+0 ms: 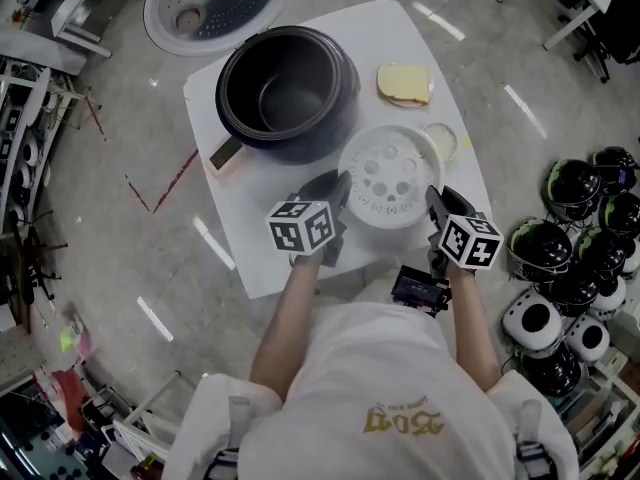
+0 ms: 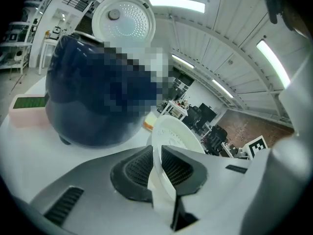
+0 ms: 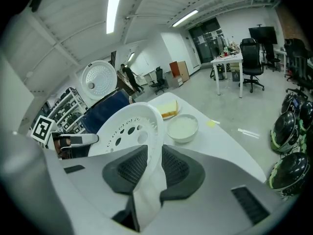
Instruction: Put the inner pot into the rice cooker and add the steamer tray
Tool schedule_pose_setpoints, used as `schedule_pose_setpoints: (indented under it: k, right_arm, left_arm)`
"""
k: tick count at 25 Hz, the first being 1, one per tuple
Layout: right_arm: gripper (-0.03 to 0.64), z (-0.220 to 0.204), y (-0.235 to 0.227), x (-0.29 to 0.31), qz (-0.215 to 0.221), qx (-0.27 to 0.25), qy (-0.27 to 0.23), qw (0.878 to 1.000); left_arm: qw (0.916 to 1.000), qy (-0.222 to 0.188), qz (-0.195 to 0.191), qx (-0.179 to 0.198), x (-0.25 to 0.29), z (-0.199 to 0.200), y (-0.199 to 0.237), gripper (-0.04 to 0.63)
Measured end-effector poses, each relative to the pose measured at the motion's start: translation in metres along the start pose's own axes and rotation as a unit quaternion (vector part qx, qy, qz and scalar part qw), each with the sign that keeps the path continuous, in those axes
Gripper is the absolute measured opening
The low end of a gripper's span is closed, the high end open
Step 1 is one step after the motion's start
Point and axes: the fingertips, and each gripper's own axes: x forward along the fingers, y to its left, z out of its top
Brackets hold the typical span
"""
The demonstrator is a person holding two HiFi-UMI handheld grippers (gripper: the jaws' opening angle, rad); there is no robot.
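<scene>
The white perforated steamer tray [image 1: 388, 178] hangs just above the white table [image 1: 250, 248], in front of the dark rice cooker [image 1: 300, 148]. The dark inner pot [image 1: 285, 98] sits inside the cooker, whose lid [image 1: 215, 3] stands open behind. My left gripper [image 1: 335, 190] is shut on the tray's left rim and my right gripper [image 1: 436, 203] on its right rim. In the left gripper view the pads of the left gripper [image 2: 157, 165] pinch the thin tray rim [image 2: 173, 133]. In the right gripper view the right gripper [image 3: 149, 168] clamps the tray rim [image 3: 129, 126] the same way.
A plate with a yellow slab [image 1: 404, 84] and a small white bowl [image 1: 441, 140] stand behind the tray on the right. A pink and green block [image 1: 225, 155] lies left of the cooker. Several helmets [image 1: 575, 258] sit on the floor at the right.
</scene>
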Motion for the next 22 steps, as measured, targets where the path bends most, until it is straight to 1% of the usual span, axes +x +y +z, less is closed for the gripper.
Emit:
schedule_pose_setpoints:
  k: [4,7,9,11,16,22]
  right_arm:
    - [0.104,0.011,0.000,-0.009,0.006,0.021,-0.019,1.000]
    - [0.090,0.026,0.001,-0.020,0.025,0.062,-0.051,0.996]
    - [0.084,0.034,0.003,-0.024,0.036,0.077,-0.065,0.994]
    - [0.086,0.044,0.007,-0.025,0.042,0.074,-0.074,0.994]
    - [0.083,0.075,0.023,-0.032,0.072,0.073,-0.103,0.989]
    - [0.083,0.115,0.058,-0.022,0.108,0.050,-0.122,0.985]
  left_arm:
    - [0.9997,-0.016,-0.007,0.014,0.000,0.018,-0.015,0.064]
    - [0.9991,-0.029,-0.018,0.026,-0.005,0.033,-0.028,0.063]
    - [0.9983,-0.038,-0.024,0.036,-0.009,0.045,-0.036,0.063]
    - [0.9974,-0.049,-0.025,0.045,-0.013,0.057,-0.042,0.061]
    - [0.9943,-0.092,-0.025,0.047,-0.028,0.090,-0.054,0.058]
    - [0.9883,-0.145,-0.012,0.046,-0.053,0.133,-0.047,0.055]
